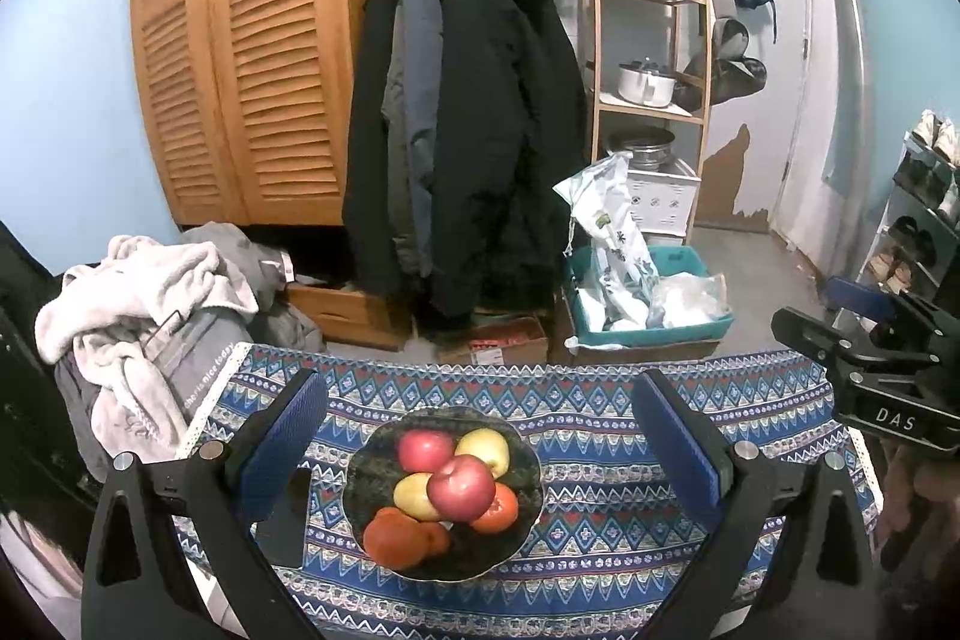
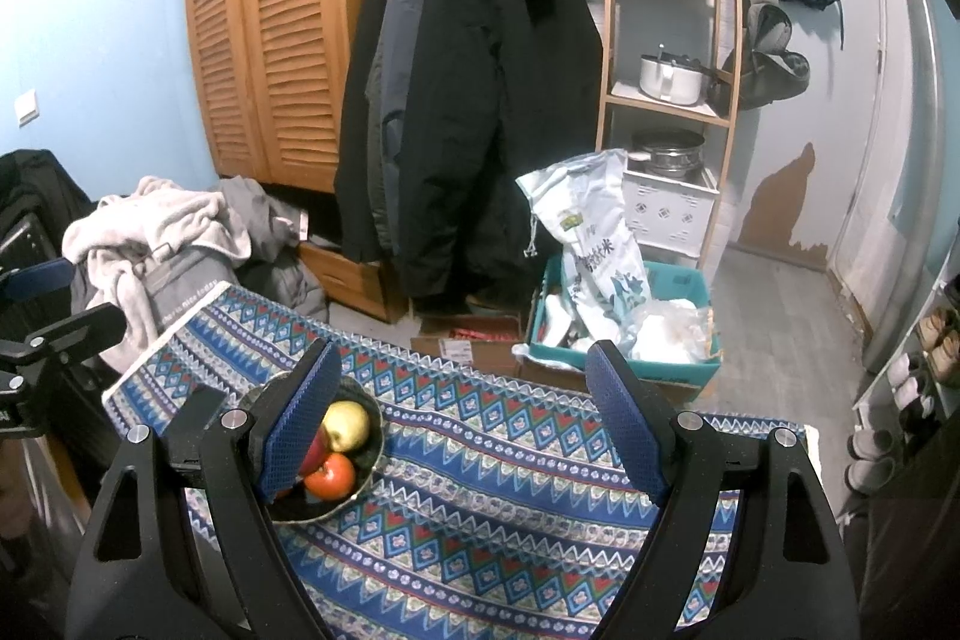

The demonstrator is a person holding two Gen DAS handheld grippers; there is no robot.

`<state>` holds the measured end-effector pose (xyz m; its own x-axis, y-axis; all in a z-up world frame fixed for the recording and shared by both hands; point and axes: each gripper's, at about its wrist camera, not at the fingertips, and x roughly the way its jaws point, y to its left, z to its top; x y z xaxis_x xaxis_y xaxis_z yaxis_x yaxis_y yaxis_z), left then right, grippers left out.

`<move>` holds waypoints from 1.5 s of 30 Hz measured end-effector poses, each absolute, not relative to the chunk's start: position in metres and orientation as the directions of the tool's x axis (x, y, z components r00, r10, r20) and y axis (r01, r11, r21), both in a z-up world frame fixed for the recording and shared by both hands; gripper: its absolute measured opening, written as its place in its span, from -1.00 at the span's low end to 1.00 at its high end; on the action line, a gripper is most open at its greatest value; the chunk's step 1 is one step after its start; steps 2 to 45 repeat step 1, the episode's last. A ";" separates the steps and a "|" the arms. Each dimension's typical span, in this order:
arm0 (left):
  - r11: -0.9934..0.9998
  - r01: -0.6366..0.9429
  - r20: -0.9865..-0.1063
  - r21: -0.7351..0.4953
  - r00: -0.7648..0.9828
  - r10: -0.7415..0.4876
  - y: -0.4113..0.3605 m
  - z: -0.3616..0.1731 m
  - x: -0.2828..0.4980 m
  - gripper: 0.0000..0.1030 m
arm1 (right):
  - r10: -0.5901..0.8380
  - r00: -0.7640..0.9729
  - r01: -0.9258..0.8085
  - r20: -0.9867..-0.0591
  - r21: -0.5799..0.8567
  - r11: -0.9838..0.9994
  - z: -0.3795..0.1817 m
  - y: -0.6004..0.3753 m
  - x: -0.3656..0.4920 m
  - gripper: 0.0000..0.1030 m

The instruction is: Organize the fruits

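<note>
Fruits sit heaped on a dark plate, and the plate rests on the surface under a blue patterned cloth. On the plate, a red apple lies on top of the heap, with a second red apple behind it, a yellow-green apple behind and to its right, and a yellow fruit at its left side. Orange-red fruits lie along the near edge of the plate, and one more lies on the right.

From the left wrist view, the left gripper hovers with its fingers spread wide apart, one on each side of the plate and touching nothing. The right gripper is also held with its blue-padded fingers well apart and empty, over bare cloth to the right of the plate; its left finger overlaps the plate in that view and hides part of the fruit.

Beyond the far edge of the cloth, a heap of pale clothes lies to the left of the plate, dark coats hang straight behind it, and a teal bin with bags stands behind it to the right.
</note>
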<state>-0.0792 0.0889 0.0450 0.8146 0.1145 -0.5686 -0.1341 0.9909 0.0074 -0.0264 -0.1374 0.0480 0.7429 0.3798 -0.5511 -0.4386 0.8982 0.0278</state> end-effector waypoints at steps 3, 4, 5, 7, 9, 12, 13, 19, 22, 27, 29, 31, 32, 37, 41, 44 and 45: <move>0.991 -0.135 -0.570 0.008 0.814 0.116 0.089 0.045 -0.079 0.98 | 0.380 0.743 -0.438 -0.551 0.028 0.898 0.048 -0.137 -0.026 0.60; 0.991 -0.135 -0.570 0.008 0.814 0.116 0.089 0.045 -0.079 0.98 | 0.380 0.743 -0.438 -0.551 0.028 0.898 0.048 -0.137 -0.026 0.60; 0.991 -0.135 -0.570 0.008 0.814 0.116 0.089 0.045 -0.079 0.98 | 0.380 0.743 -0.438 -0.551 0.028 0.898 0.048 -0.137 -0.026 0.60; 0.991 -0.135 -0.570 0.008 0.814 0.116 0.089 0.045 -0.079 0.98 | 0.380 0.743 -0.438 -0.551 0.028 0.898 0.048 -0.137 -0.026 0.60; 0.991 -0.135 -0.570 0.008 0.814 0.116 0.089 0.045 -0.079 0.98 | 0.380 0.743 -0.438 -0.551 0.028 0.898 0.048 -0.137 -0.026 0.60; 0.991 -0.135 -0.570 0.008 0.814 0.116 0.089 0.045 -0.079 0.98 | 0.380 0.743 -0.438 -0.551 0.028 0.898 0.048 -0.137 -0.026 0.60; 0.991 -0.135 -0.570 0.008 0.814 0.116 0.089 0.045 -0.079 0.98 | 0.380 0.743 -0.438 -0.551 0.028 0.898 0.048 -0.137 -0.026 0.60; 0.991 -0.135 -0.570 0.008 0.814 0.116 0.089 0.045 -0.079 0.98 | 0.380 0.743 -0.438 -0.551 0.028 0.898 0.048 -0.137 -0.026 0.60; 0.991 -0.135 -0.570 0.008 0.814 0.116 0.089 0.045 -0.079 0.98 | 0.380 0.743 -0.438 -0.551 0.028 0.898 0.048 -0.137 -0.026 0.60; 0.991 -0.135 -0.570 0.008 0.814 0.116 0.089 0.045 -0.079 0.98 | 0.380 0.743 -0.438 -0.551 0.028 0.898 0.048 -0.137 -0.026 0.60; 0.991 -0.135 -0.570 0.008 0.814 0.116 0.089 0.045 -0.079 0.98 | 0.380 0.743 -0.438 -0.551 0.028 0.898 0.048 -0.137 -0.026 0.60; 0.991 -0.135 -0.570 0.008 0.814 0.116 0.089 0.045 -0.079 0.98 | 0.380 0.743 -0.438 -0.551 0.028 0.898 0.048 -0.137 -0.026 0.60; 0.991 -0.135 -0.570 0.008 0.814 0.116 0.089 0.045 -0.079 0.98 | 0.380 0.743 -0.438 -0.551 0.028 0.898 0.048 -0.137 -0.026 0.60; 0.991 -0.135 -0.570 0.008 0.814 0.116 0.089 0.045 -0.079 0.98 | 0.380 0.743 -0.438 -0.551 0.028 0.898 0.048 -0.137 -0.026 0.60; 0.991 -0.135 -0.570 0.008 0.814 0.116 0.089 0.045 -0.079 0.98 | 0.380 0.743 -0.438 -0.551 0.028 0.898 0.048 -0.137 -0.026 0.60; 0.991 -0.135 -0.570 0.008 0.814 0.116 0.089 0.045 -0.079 0.98 | 0.380 0.743 -0.438 -0.551 0.028 0.898 0.048 -0.137 -0.026 0.60; 0.991 -0.135 -0.570 0.008 0.814 0.116 0.089 0.045 -0.079 0.98 | 0.380 0.743 -0.438 -0.551 0.028 0.898 0.048 -0.137 -0.026 0.60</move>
